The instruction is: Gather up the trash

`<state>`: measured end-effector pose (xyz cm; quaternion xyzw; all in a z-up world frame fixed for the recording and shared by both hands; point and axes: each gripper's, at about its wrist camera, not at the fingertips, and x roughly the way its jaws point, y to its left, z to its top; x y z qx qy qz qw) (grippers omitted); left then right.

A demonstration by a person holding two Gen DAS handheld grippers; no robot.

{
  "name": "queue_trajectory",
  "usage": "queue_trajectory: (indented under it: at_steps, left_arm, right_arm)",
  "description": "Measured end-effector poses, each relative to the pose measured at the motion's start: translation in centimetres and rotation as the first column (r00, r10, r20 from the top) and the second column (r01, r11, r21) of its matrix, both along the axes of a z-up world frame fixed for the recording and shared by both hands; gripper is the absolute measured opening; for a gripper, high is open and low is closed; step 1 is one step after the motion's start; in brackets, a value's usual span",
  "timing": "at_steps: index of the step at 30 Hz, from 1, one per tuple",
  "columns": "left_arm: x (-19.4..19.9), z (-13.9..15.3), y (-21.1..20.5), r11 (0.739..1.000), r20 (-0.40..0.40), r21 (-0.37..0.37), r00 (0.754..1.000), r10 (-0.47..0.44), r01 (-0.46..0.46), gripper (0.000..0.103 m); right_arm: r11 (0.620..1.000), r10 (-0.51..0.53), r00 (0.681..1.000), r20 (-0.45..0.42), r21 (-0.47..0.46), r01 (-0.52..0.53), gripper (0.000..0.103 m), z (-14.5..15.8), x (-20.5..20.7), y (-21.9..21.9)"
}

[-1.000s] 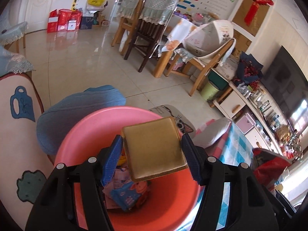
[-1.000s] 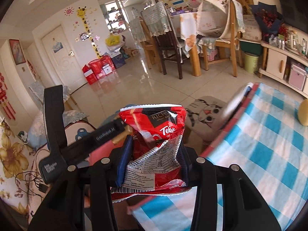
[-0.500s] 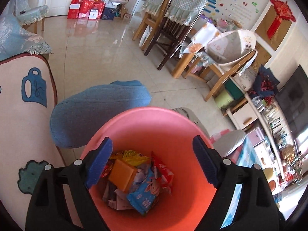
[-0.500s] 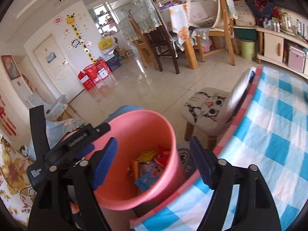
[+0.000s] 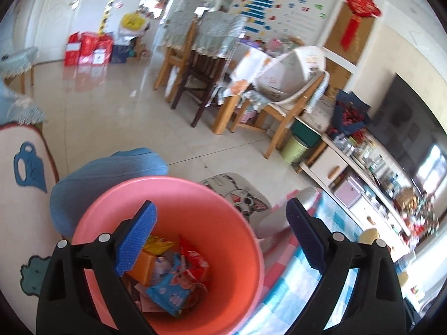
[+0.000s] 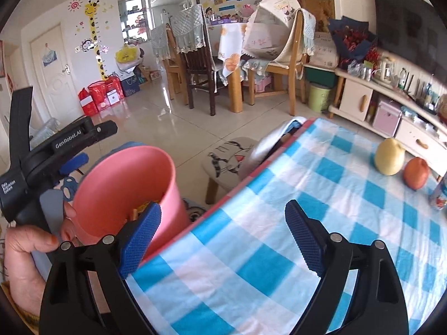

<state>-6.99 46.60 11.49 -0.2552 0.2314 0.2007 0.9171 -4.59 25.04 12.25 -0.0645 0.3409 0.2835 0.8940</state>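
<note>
- Hanging over the pink bin (image 5: 232,223): left gripper (image 5: 220,240), jaws just spread wide, nothing between; wrappers (image 5: 173,276) lie inside, directly below.
- Right of bin, over the checked tablecloth (image 6: 307,195): right gripper (image 6: 223,237), likewise just opened, empty.
- Farthest from bin: pear (image 6: 389,156), orange fruit (image 6: 416,173); right gripper nearer.

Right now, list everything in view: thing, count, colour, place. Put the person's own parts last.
bin: one, pink, on the floor beside the table.
wrappers: a heap, mixed colours, in the bin.
tablecloth: one, blue and white check, over the table.
pear: one, yellow, far side of the table.
orange fruit: one, right of the pear.
cat stool: one, grey, beyond the table edge.
dining chairs: several, wooden, mid-room.
green pail: one, by the cabinet.
red bags: several, near the door.
left gripper: open, empty, over the bin.
right gripper: open, empty, over the table edge.
left hand: holding its gripper.
</note>
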Motion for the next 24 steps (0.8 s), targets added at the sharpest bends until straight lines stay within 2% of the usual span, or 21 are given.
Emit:
queue_trajectory:
  at_steps: [7,12,24]
  left_arm:
    - [0.8,1.6,-5.8,0.987,0.002,0.109,0.993,-0.116,0.115,0.098]
    - [0.9,2.4,-9.3,0.970,0.008,0.151,0.981,-0.195,0.191,0.099]
    - [0.6,4.3,-16.9,0.917,-0.031,0.288,0.960,-0.278,0.275,0.099]
  right_arm:
    - [0.997,-0.055,0.997,0.051,-0.056,0.058,0.090,1.0,-1.4,-3.6]
    - [0.993,-0.107,0.992,0.073,-0.049,0.111,0.091,2.1,-1.9,-6.7]
    - [0.974,-0.212,0.964,0.159,-0.048,0.222,0.091,3.6,-4.1,-12.9]
